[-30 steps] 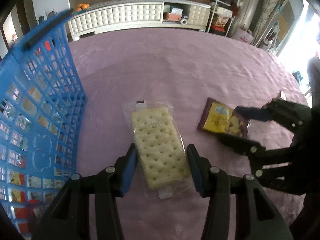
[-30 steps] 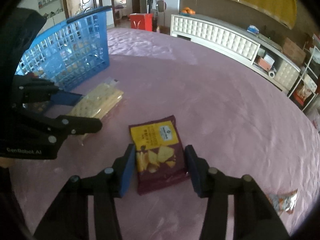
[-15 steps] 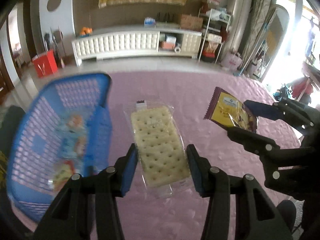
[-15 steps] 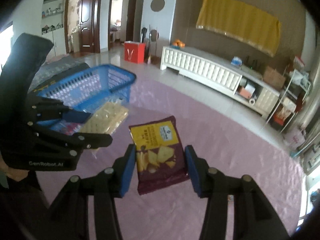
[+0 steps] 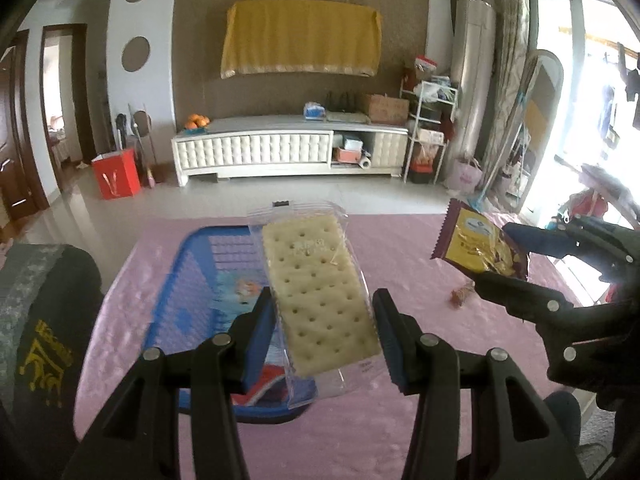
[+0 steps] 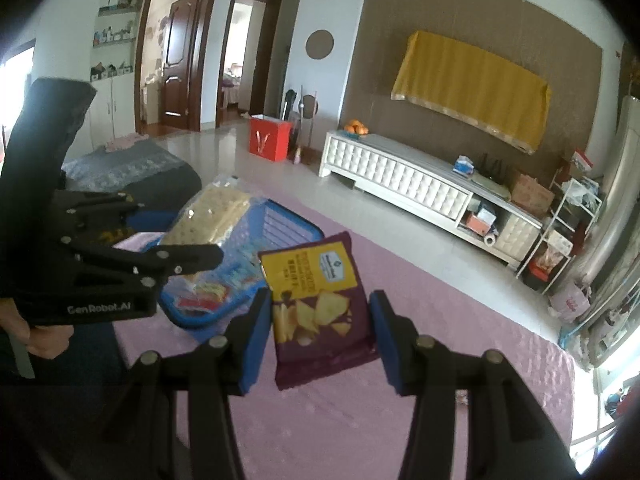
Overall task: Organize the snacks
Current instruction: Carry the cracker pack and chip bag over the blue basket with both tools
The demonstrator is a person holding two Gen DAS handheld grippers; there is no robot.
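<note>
cracker pack [image 5: 320,292] faces left wrist; chip bag [image 6: 316,300] faces right wrist.

Brown wall with yellow cloth [image 5: 300,36], white tufted cabinet [image 5: 256,152], glossy pale floor [image 5: 240,196], bright window [image 5: 600,92].

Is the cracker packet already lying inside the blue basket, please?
No, the cracker packet is held up between the left tongs, above the blue basket.

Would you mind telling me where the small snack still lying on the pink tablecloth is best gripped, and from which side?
Judging loosely, the small snack lies flat and alone on the tablecloth, so come from above and pinch across its narrow middle. It is too small to tell more.
</note>
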